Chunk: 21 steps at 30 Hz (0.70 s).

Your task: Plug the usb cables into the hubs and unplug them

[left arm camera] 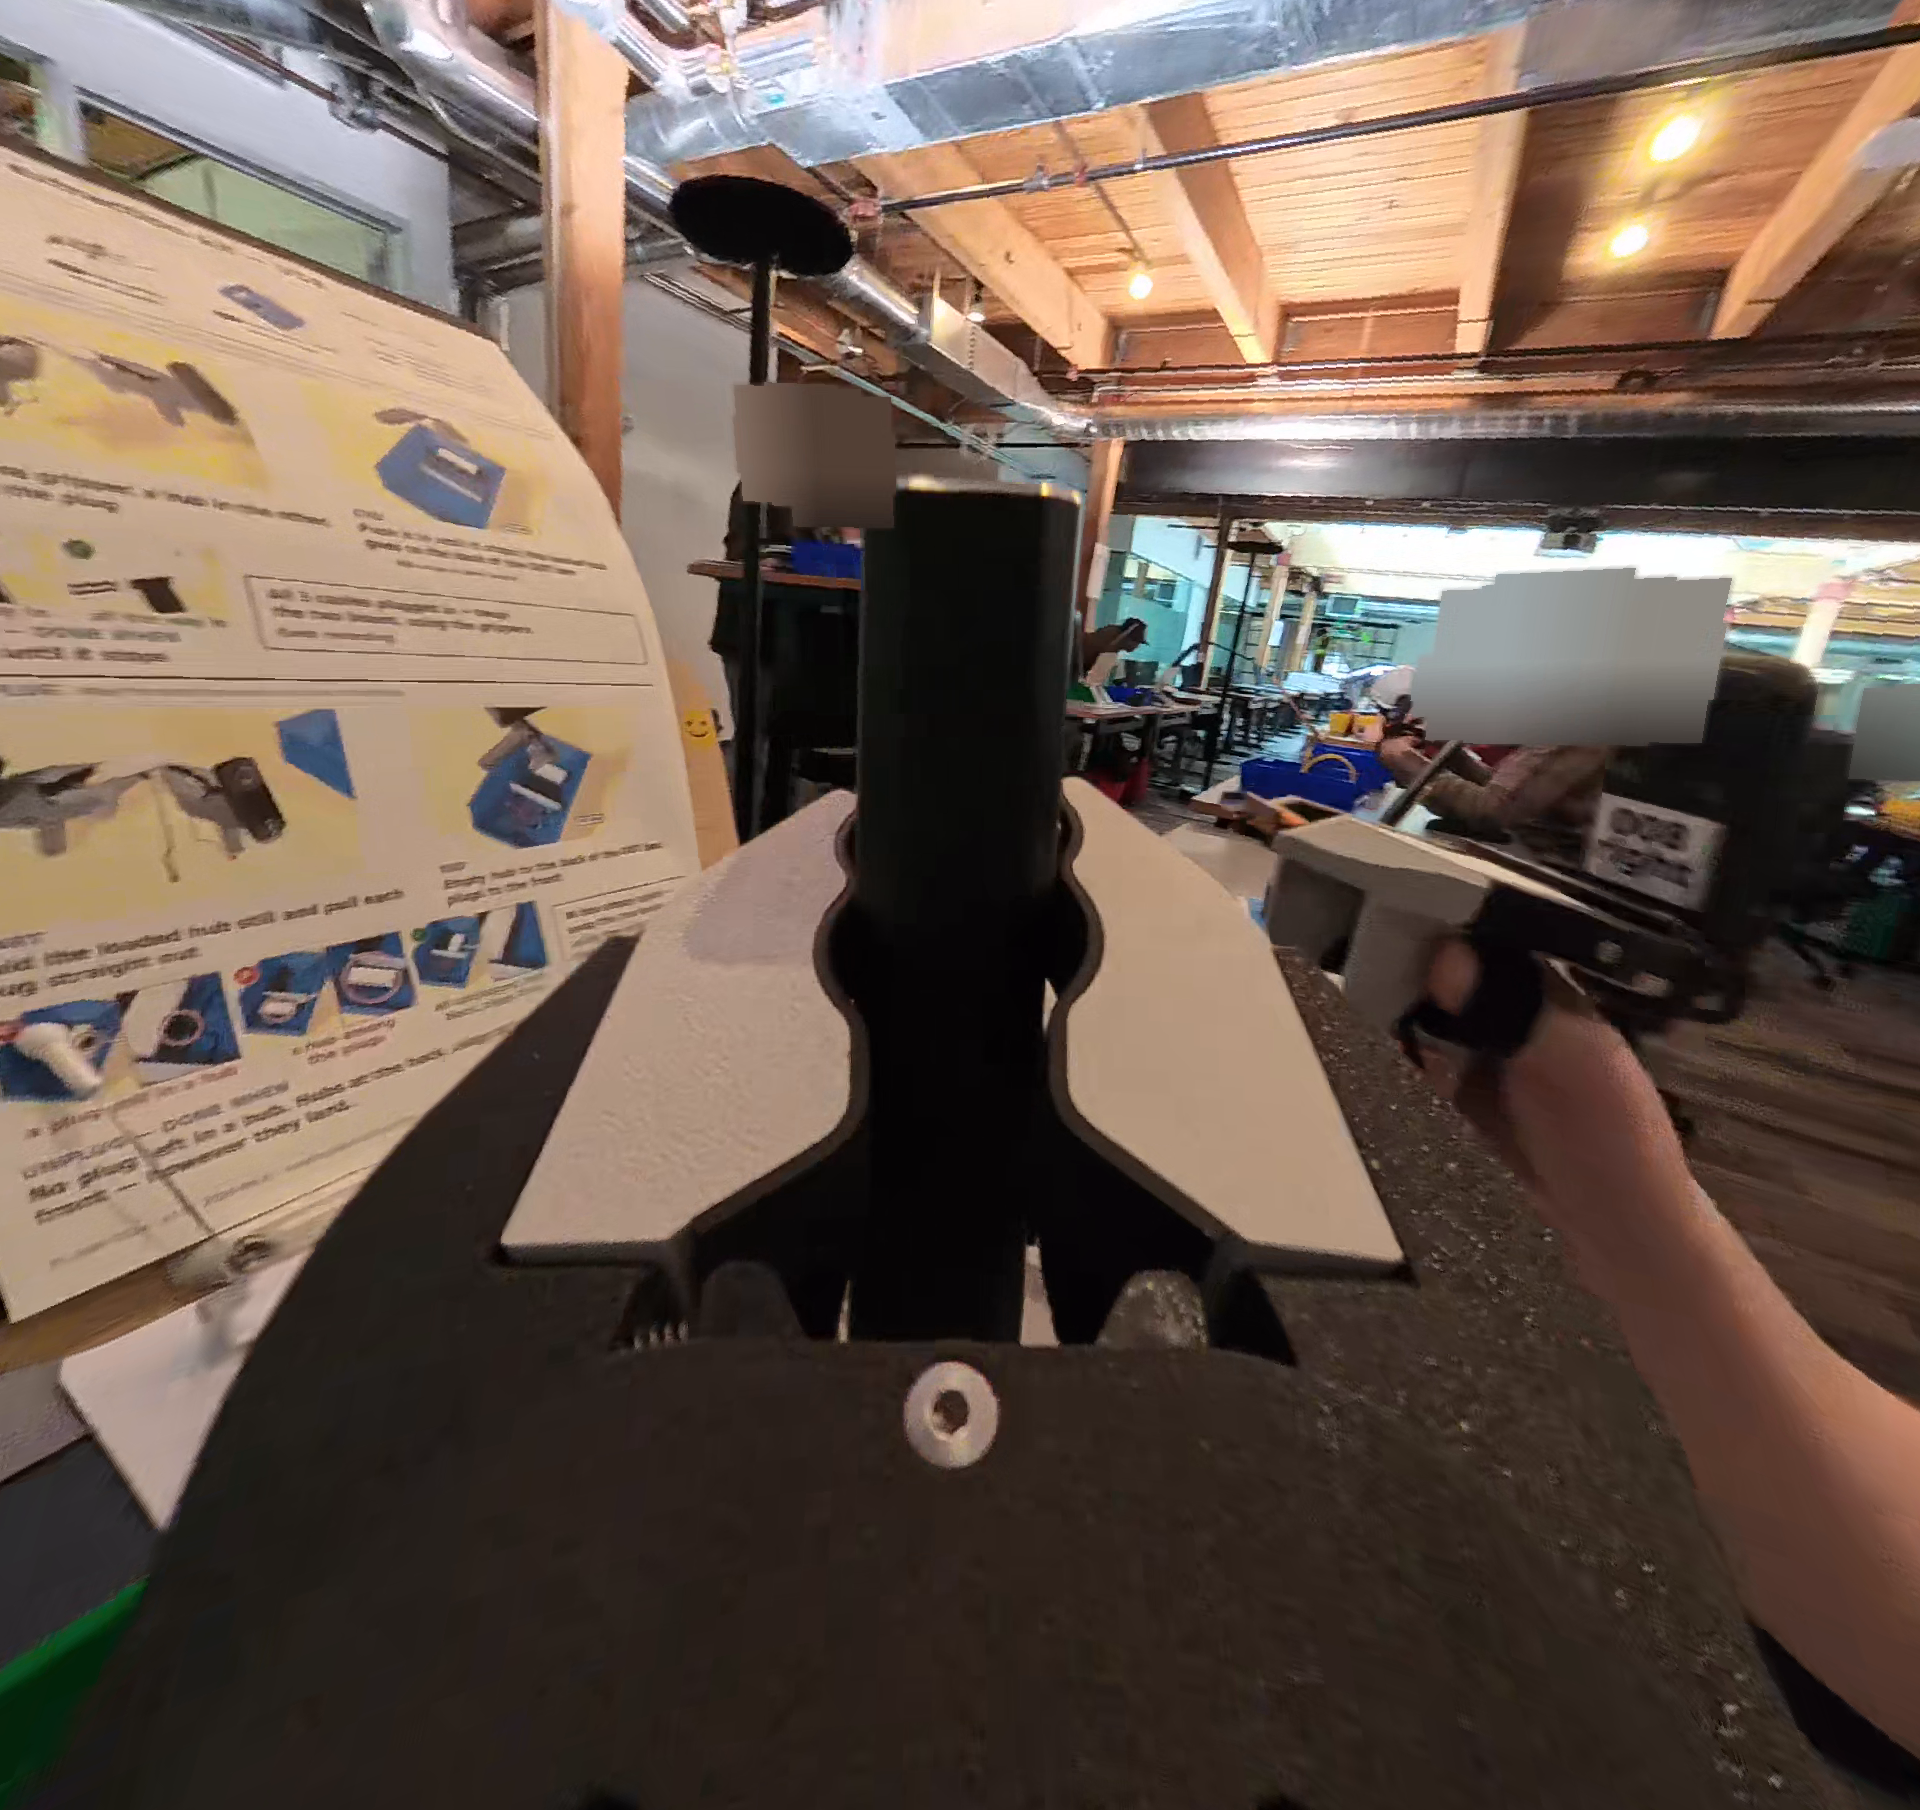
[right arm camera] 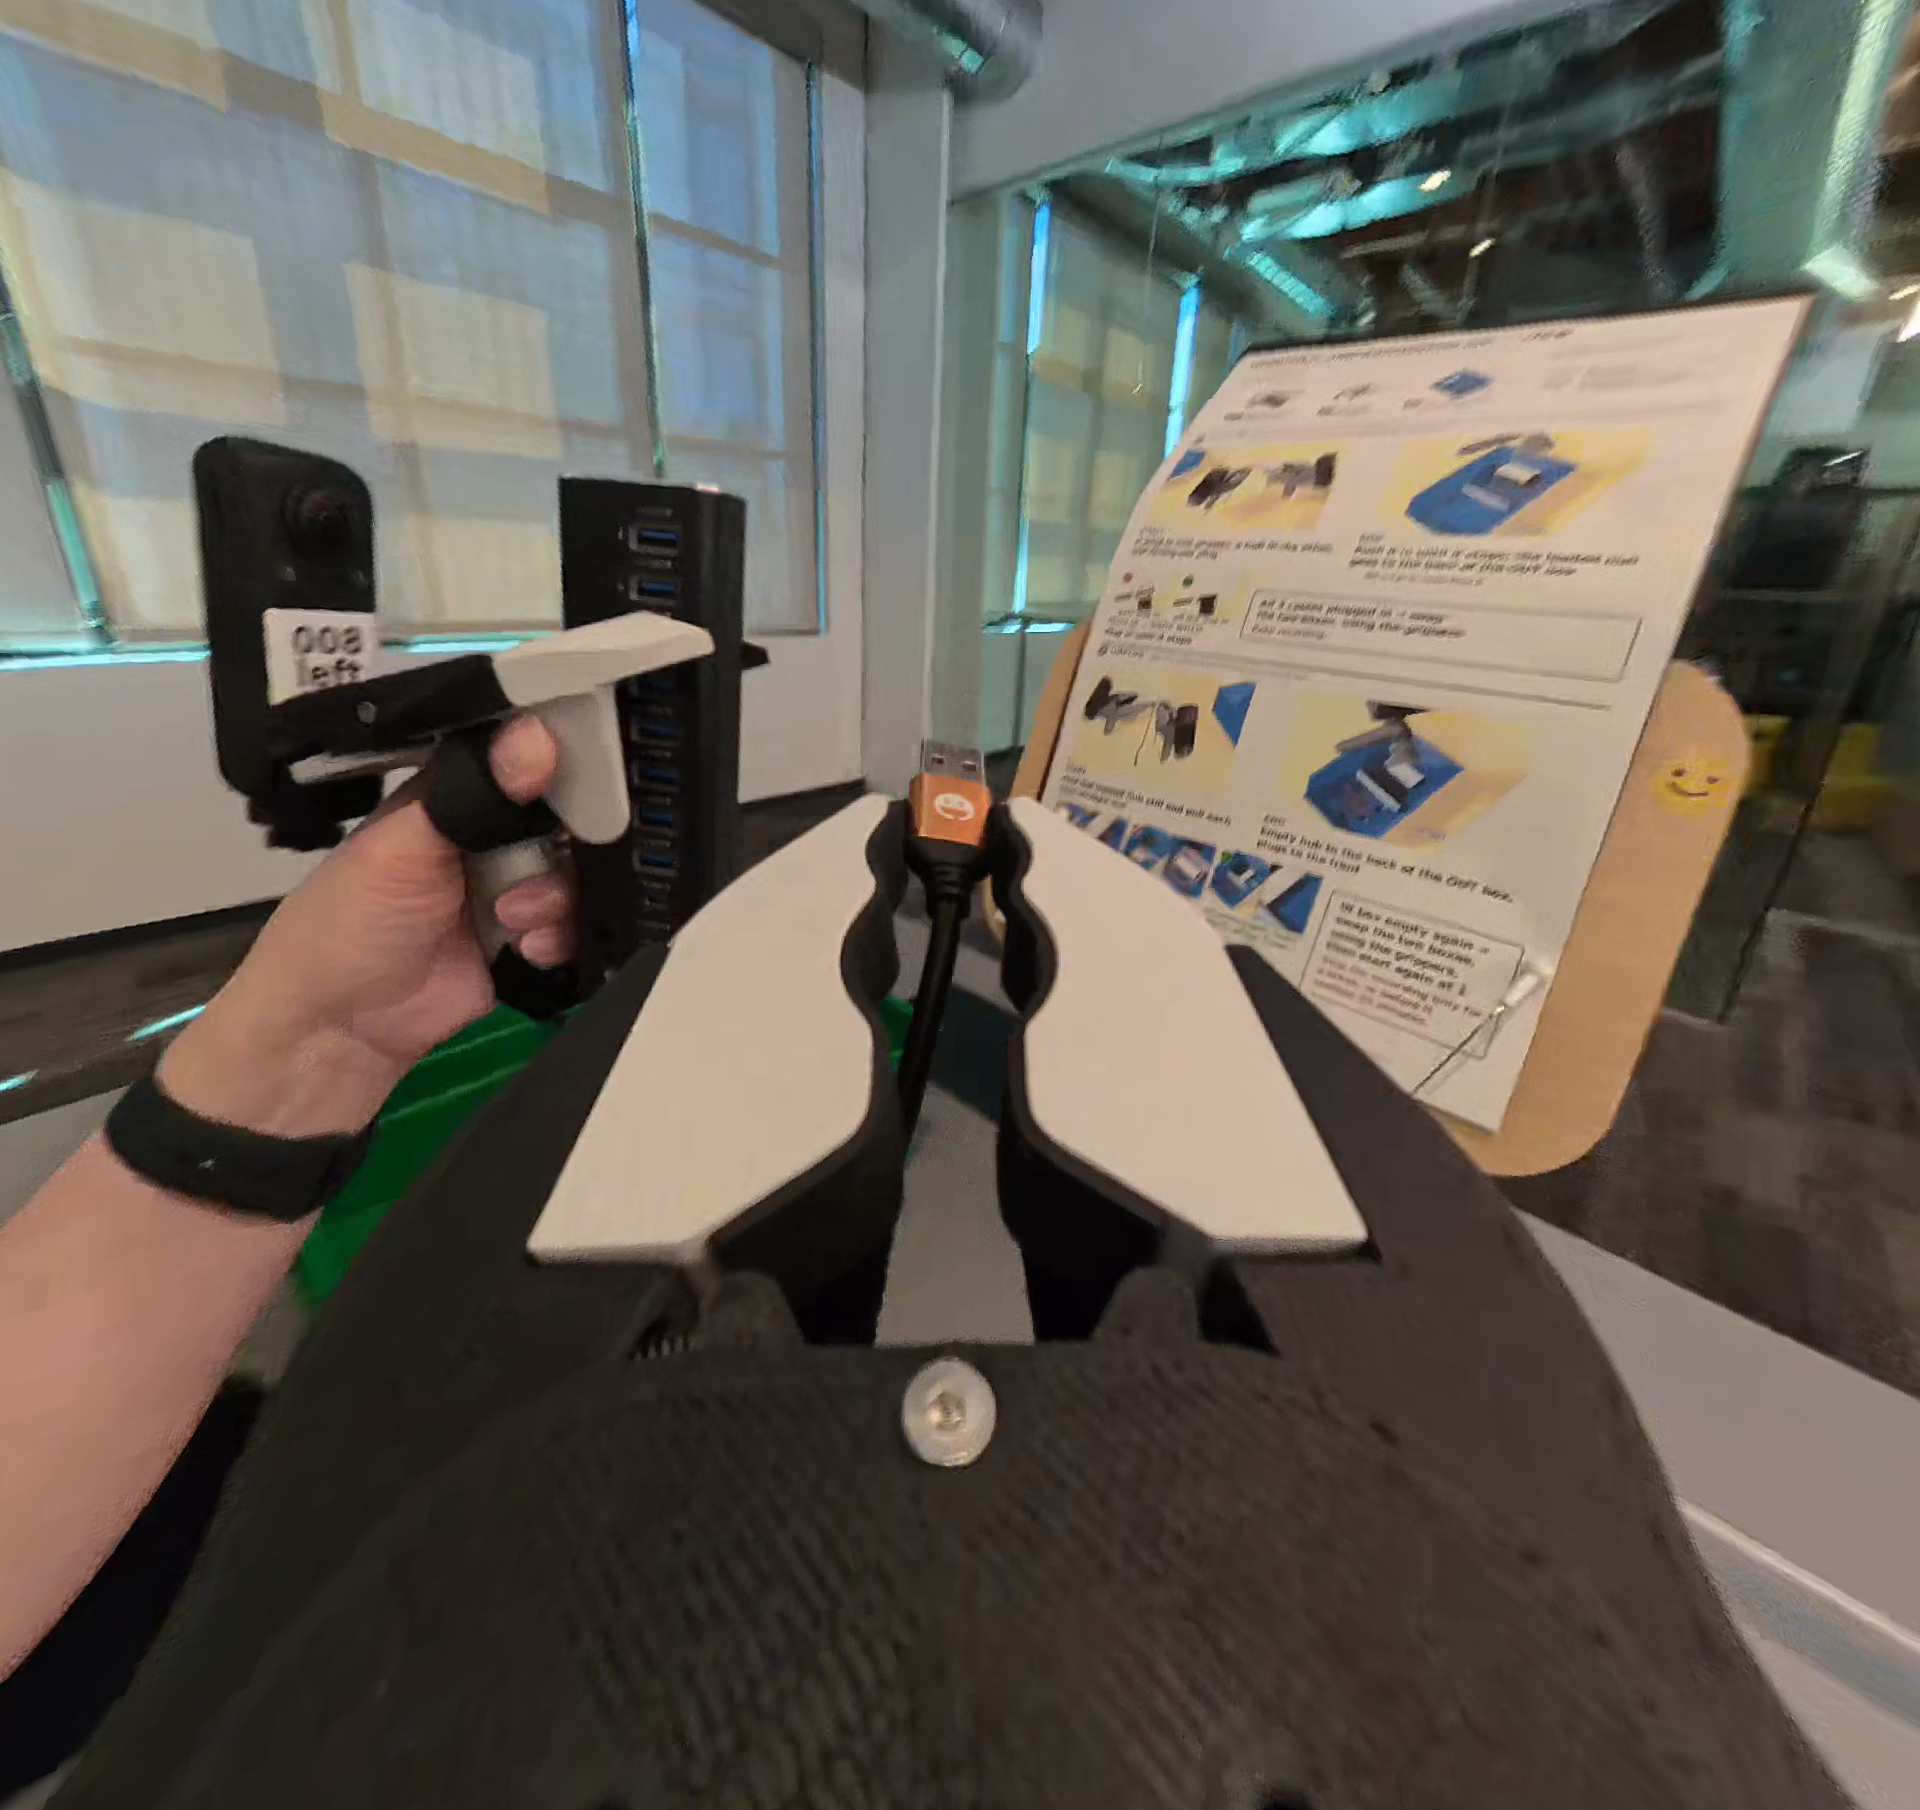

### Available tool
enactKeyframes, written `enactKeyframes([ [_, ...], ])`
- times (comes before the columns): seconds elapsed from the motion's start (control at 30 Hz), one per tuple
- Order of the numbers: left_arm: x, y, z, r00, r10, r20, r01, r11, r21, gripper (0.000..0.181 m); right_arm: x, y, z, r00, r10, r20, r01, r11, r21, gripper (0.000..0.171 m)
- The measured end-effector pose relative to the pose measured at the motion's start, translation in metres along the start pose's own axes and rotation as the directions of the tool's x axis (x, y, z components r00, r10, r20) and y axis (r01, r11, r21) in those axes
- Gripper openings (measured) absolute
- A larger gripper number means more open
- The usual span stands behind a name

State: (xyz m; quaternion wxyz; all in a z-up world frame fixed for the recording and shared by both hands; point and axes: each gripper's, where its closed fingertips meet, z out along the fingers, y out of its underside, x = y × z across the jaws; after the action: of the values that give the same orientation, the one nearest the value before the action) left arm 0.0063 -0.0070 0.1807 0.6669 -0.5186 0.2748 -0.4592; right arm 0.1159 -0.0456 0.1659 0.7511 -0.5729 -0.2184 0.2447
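Clamping a tall black USB hub (left arm camera: 961,721) upright between its pale fingers, the left claw (left arm camera: 961,887) fills the middle of the left wrist view, the hub's flat top rising toward 12 o'clock. At 9 o'clock a printed instruction sheet (left arm camera: 291,721) leans on a board. At 3 o'clock the right claw (left arm camera: 1351,887) shows from the side, gripped by the person's right hand (left arm camera: 1538,1064).

In the right wrist view, the right claw (right arm camera: 948,825) is closed narrowly on an orange USB plug (right arm camera: 948,810); the metal tip points to 12 o'clock and the black cable (right arm camera: 930,971) runs back down between the fingers toward 6 o'clock. At 9 o'clock the person's left hand (right arm camera: 416,929) (a dark band sits on the wrist) holds the left claw (right arm camera: 665,711), which grips the USB hub (right arm camera: 649,555) standing vertical, its column of blue ports facing the camera. Plug and hub are apart, the hub lying at about 10 o'clock from the plug. The instruction sheet (right arm camera: 1382,680) stands at 2 o'clock on its tan board, and a green bin (right arm camera: 436,1116) peeks out below the left hand. A grey worktop (right arm camera: 1714,1365) edge shows at 4 o'clock.
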Motion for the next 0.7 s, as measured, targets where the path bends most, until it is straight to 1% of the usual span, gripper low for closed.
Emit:
enactKeyframes([
  [0.07, 0.011, 0.005, 0.004, 0.997, -0.032, -0.075, 0.031, 0.999, -0.022, 0.03, 0.005, -0.003, -0.008, 0.996, 0.031, 0.078, -0.027, 0.998, -0.056, 0.016],
  [0.17, 0.021, 0.017, 0.012, 0.988, -0.077, -0.135, 0.067, 0.995, -0.078, 0.03, 0.024, -0.016, -0.033, 0.993, 0.031, 0.116, -0.018, 0.993, -0.116, 0.016],
  [0.33, 0.044, 0.032, 0.025, 0.968, -0.116, -0.223, 0.08, 0.983, -0.166, 0.03, 0.07, -0.036, -0.096, 0.995, -0.073, 0.063, 0.083, 0.983, -0.166, 0.016],
  [0.43, 0.059, 0.038, 0.032, 0.95, -0.142, -0.277, 0.089, 0.977, -0.195, 0.03, 0.091, -0.032, -0.124, 0.992, -0.105, 0.069, 0.116, 0.976, -0.186, 0.016],
  [0.5, 0.066, 0.044, 0.036, 0.938, -0.162, -0.306, 0.098, 0.972, -0.215, 0.03, 0.102, -0.016, -0.134, 0.991, -0.091, 0.096, 0.111, 0.965, -0.237, 0.016],
  [0.53, 0.07, 0.047, 0.039, 0.933, -0.172, -0.316, 0.103, 0.969, -0.225, 0.031, 0.103, -0.001, -0.136, 0.988, -0.061, 0.143, 0.1, 0.953, -0.285, 0.016],
  [0.6, 0.074, 0.052, 0.042, 0.927, -0.185, -0.328, 0.107, 0.965, -0.24, 0.032, 0.108, 0.035, -0.138, 0.974, 0.003, 0.226, 0.083, 0.925, -0.37, 0.016],
  [0.7, 0.078, 0.058, 0.046, 0.92, -0.202, -0.336, 0.116, 0.959, -0.259, 0.032, 0.112, 0.095, -0.139, 0.935, 0.162, 0.315, 0.023, 0.86, -0.51, 0.016],
])
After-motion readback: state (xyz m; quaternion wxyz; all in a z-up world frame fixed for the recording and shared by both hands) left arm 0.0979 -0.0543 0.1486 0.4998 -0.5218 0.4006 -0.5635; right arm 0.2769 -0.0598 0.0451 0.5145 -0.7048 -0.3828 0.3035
